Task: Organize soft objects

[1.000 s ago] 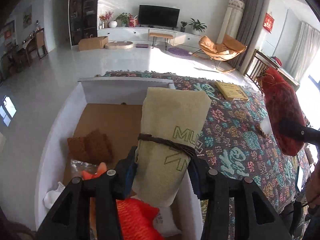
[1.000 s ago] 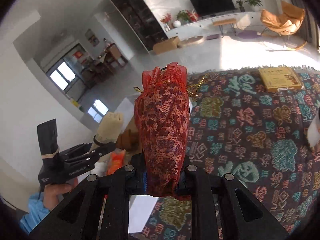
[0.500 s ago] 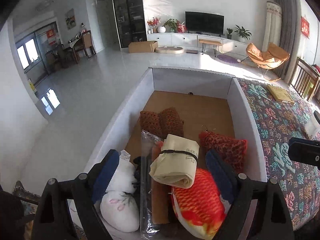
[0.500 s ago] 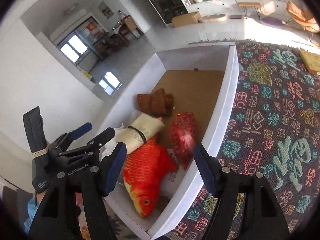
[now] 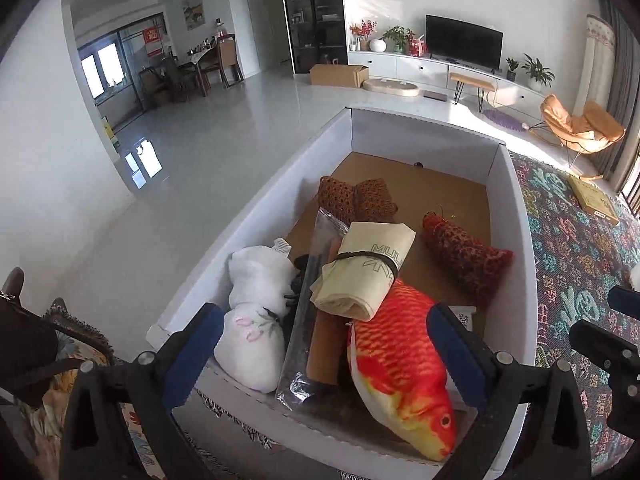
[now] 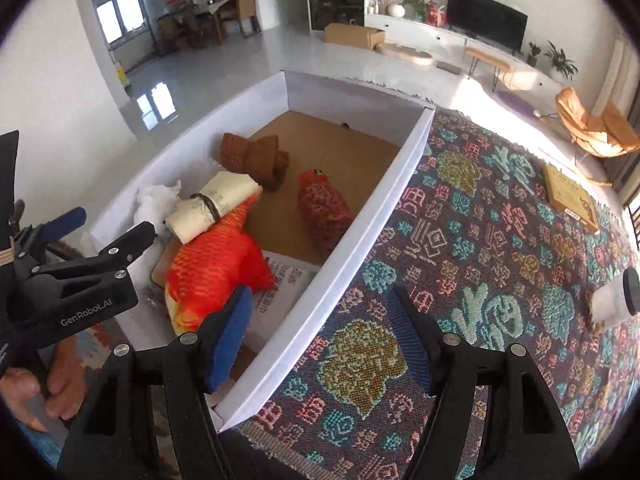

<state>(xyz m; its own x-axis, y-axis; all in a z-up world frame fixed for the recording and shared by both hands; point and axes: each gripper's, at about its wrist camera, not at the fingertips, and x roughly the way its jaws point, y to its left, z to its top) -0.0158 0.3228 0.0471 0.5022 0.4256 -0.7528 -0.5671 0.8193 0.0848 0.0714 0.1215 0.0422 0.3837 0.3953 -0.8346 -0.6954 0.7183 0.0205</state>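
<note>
Hovering over the white open-topped cardboard box [image 5: 516,240] with both tools released; left gripper [image 5: 320,344] jaws have just been opening further and stand wide with nothing pressed between them; right gripper [image 6: 320,328] jaws also apart and empty, straddling the box's near wall.

Beige rolled cloth bag tied with a dark band [image 5: 366,268] lies at centre of the left view, propped on the orange-red plush fish [image 5: 400,356]; judging by that it was dropped on the pile rather than nested, so it sits tilted; red mesh drawstring pouch [image 5: 464,260] lies at 2 o'clock from the roll, flat on the brown box floor, apart from the fish; white embroidered cloth bag [image 5: 256,320] at 9 o'clock against the wall; brown knitted piece [image 5: 356,198] at 12 o'clock.

Left view alone shows the clear plastic sleeve [image 5: 308,312] under the roll; right view alone shows the patterned woven cloth [image 6: 500,240] on the desk, the flat yellow box [image 6: 570,196] at 2 o'clock, and a hand [image 6: 40,392] holding the left tool.
</note>
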